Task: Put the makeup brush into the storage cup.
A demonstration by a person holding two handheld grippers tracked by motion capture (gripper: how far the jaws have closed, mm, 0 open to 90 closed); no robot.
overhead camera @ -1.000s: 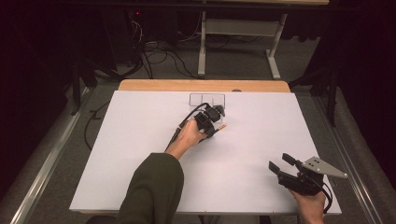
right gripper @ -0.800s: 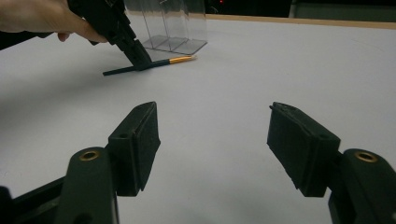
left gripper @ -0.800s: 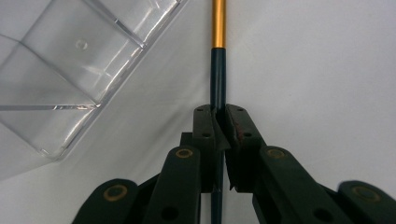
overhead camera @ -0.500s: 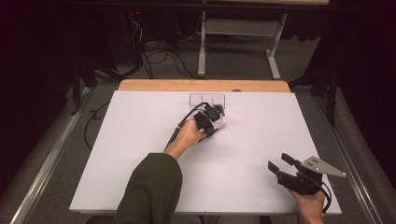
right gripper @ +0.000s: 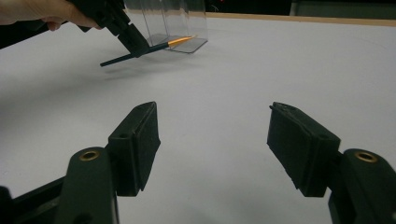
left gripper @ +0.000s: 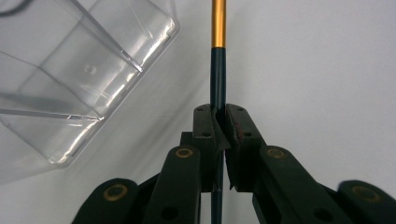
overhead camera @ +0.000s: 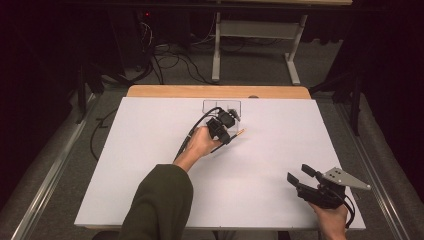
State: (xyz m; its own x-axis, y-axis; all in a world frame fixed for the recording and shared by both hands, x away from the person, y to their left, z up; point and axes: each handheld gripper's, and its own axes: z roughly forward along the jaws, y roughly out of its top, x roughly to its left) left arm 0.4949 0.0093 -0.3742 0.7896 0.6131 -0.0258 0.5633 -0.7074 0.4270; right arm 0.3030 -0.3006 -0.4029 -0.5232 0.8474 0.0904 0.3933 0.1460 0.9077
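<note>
Comparison with the two earlier high-view frames: very little has changed. The left tool (overhead camera: 226, 125) sits at almost the same spot near the far middle of the surface (overhead camera: 150, 150), just in front of the clear plastic box (overhead camera: 221, 106). Any shift is slight, perhaps a small creep toward the box. The right tool (overhead camera: 299, 176) has not moved from the near right corner.

Left tool state: jaws together and clamped on the pencil (left gripper: 217, 79). In the left gripper view the dark green shaft runs straight up between the pads (left gripper: 205, 128), and its orange-gold end (left gripper: 218, 23) points past the corner of the box (left gripper: 70, 79). In the right gripper view the pencil (right gripper: 140, 51) is carried clear of the surface, tilted, gold end nearest the box wall (right gripper: 182, 23) and the dark end sticking out behind the jaws.

Right tool state: jaws apart, nothing between them; only bare white surface (right gripper: 215, 140) lies in the gap.

Reading: the grip was already made and has held steady, so this looks like a pause or slow alignment ahead of placing the pencil into the box. The gold end is close to the box, but whether it touches the wall cannot be told from these views. The pencil is not yet inside. Next move likely needs the tip lifted over the rim before release.
</note>
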